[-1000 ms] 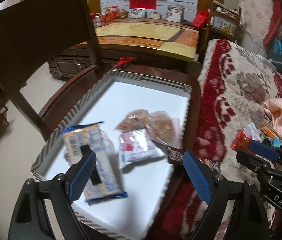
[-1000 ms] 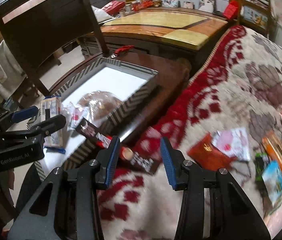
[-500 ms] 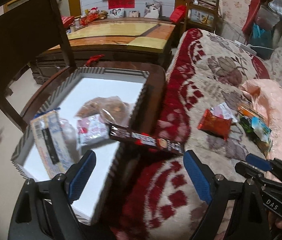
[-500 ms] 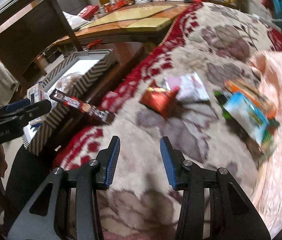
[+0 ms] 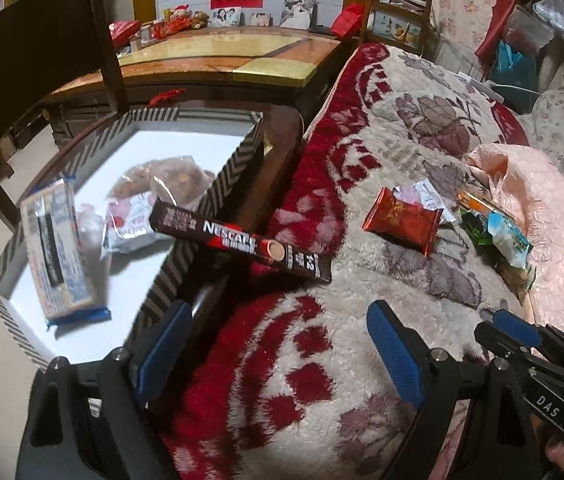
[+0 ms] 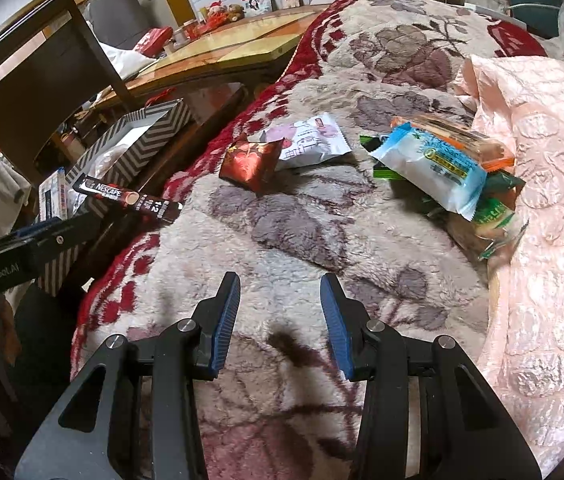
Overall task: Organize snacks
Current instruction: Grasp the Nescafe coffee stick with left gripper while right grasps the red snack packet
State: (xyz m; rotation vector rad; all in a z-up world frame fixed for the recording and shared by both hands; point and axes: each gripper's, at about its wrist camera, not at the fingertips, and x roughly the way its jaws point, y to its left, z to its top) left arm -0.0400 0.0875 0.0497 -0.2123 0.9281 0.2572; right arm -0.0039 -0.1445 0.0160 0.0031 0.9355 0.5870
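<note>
1. The right gripper (image 6: 280,322) is held over the fleece blanket (image 6: 290,248) with jaws apart and empty; the left gripper (image 5: 278,354) is likewise spread wide and holds nothing.
2. Ahead and slightly left of the right gripper the red snack packet (image 6: 251,163) is seen, nearer to it than to the left one, its long axis slanted across the approach.
3. Touching it behind, a white packet (image 6: 309,141) is partly overlapped; a heap of snacks (image 6: 442,168) is piled to the right.
4. Further left, the Nescafé box (image 5: 240,240) is bridged over the striped tray (image 5: 218,196) rim, where sorted snacks lie.
</note>
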